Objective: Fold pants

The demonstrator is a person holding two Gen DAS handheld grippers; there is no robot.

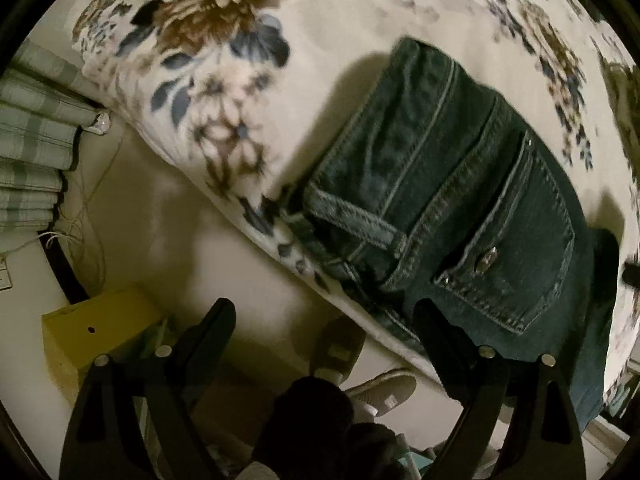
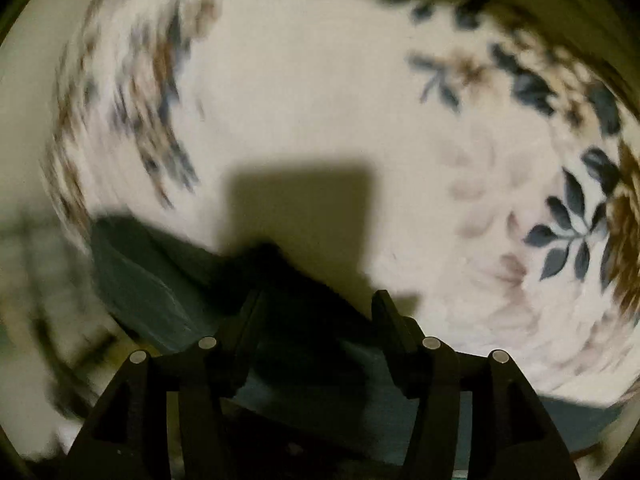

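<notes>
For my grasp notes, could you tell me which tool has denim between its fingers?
The right tool: the jeans run between its open fingers; the left tool frames only floor.

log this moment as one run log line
pants: folded, on floral blanket | left gripper: open, empty | right gripper: open, over denim

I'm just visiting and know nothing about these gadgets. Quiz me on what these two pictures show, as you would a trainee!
1. True or false: the jeans lie on a floral blanket.
2. The left gripper is: A) open, B) shut on the jeans.
3. What yellow thing stands on the floor in the left view?

Key: 1 true. 2 A. 3 a box.
</notes>
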